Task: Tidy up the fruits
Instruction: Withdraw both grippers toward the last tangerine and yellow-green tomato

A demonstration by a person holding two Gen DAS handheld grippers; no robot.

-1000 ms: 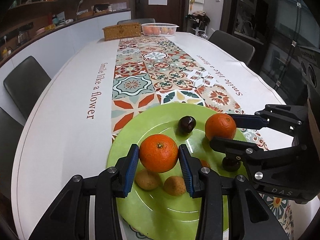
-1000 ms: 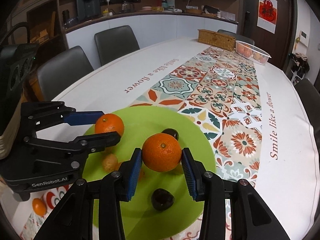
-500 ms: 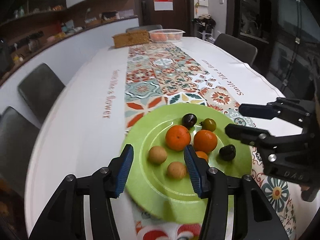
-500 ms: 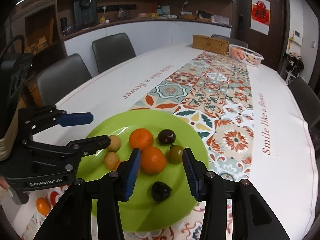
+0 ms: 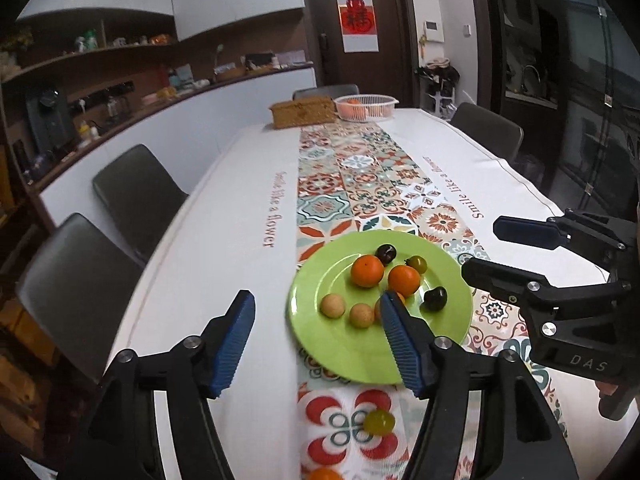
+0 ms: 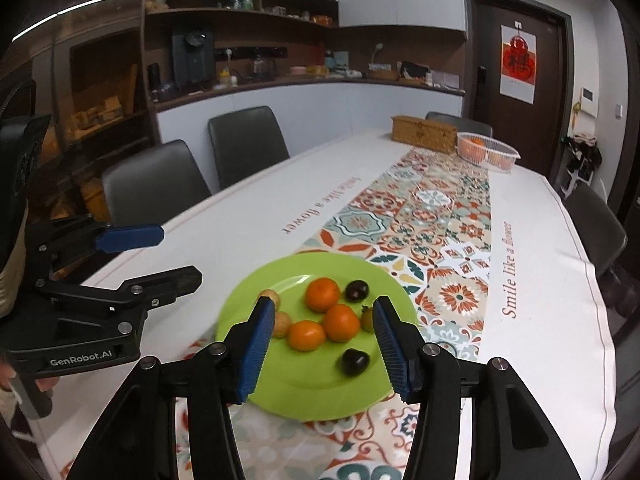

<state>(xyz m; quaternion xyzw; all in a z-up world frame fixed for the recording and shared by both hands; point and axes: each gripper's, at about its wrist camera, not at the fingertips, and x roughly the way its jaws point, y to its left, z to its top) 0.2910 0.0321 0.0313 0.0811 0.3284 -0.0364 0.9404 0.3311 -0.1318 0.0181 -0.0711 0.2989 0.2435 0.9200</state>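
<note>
Broadly, a long white table (image 5: 208,248) fills both views, with a patterned tile runner (image 5: 360,184) down its middle and "Smile like a flower" printed along each side. Dark chairs (image 6: 244,140) stand along its edge. At the far end sit a woven box (image 5: 302,111) and, just beside it, a white basket (image 5: 366,106) with orange fruit inside.

On the runner at the near end lies a green plate (image 5: 348,354). It carries two big oranges (image 5: 367,270) touching each other near its centre, a smaller orange fruit (image 6: 306,335) against them, two pale brown round fruits (image 5: 333,306) side by side, two dark fruits (image 5: 435,298) set apart, and one small greenish fruit (image 5: 418,264). Off the plate, nearer the camera, a small yellow-green fruit (image 5: 379,422) rests on the runner, and an orange one (image 5: 324,474) shows at the bottom edge.

The left gripper (image 5: 316,340) hangs above the plate's near rim; its jaws have just been opening and stand apart with nothing between them. The right gripper (image 6: 324,344) hovers over the plate, jaws likewise just opening, apart and holding nothing; the fruit seen between its blue pads (image 6: 256,344) lies on the plate below.
</note>
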